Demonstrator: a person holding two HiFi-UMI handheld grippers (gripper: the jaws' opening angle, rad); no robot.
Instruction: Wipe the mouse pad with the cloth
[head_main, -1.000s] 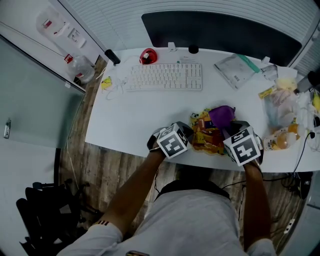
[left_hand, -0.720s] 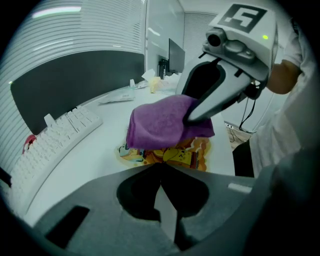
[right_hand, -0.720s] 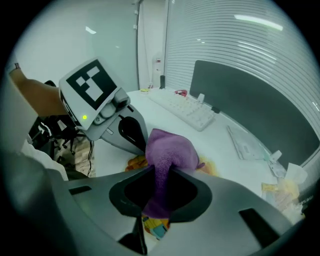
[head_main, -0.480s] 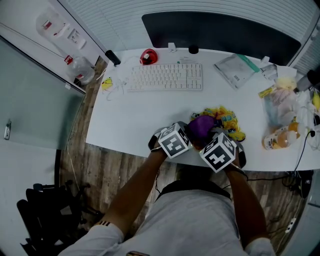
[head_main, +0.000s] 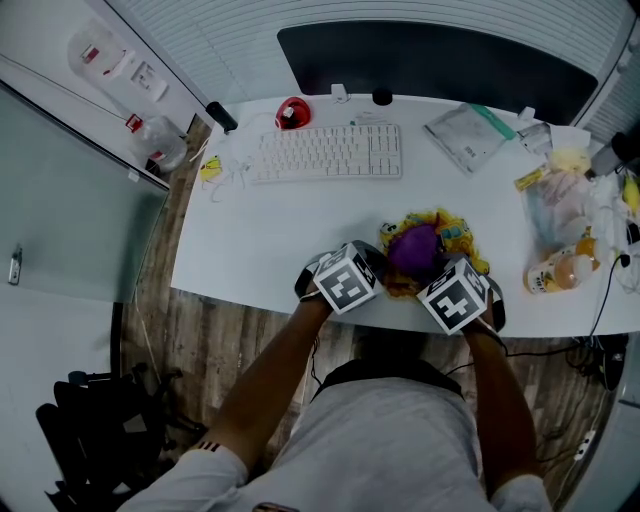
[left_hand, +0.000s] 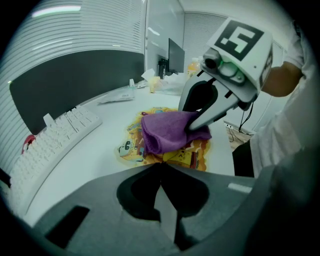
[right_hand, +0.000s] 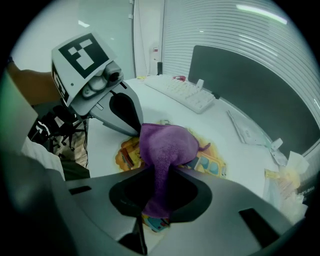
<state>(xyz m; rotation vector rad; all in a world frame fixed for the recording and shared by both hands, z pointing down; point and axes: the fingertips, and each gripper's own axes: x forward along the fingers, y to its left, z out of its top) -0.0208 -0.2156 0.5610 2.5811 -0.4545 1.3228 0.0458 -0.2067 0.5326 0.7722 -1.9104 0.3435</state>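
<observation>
Cloth (right_hand: 167, 145) is the purple one, bunched up on top of the yellow cartoon mouse pad (head_main: 458, 240) near the front edge of the white desk (head_main: 260, 230). The right gripper (right_hand: 160, 172) is pinching it, with a fold hanging down between the jaws. The left gripper (left_hand: 160, 167) has its jaws pressed together, tips right at the pad's near edge, just beside the cloth.

Grey tongs (left_hand: 160, 166), black-white marker cubes (head_main: 345, 281); white short-sleeved shirt (head_main: 375, 450).

Looks like an office: white desk (head_main: 260, 250) with a keyboard (head_main: 328, 153) on it, dark partition panel (head_main: 430, 60) right behind the desk.
</observation>
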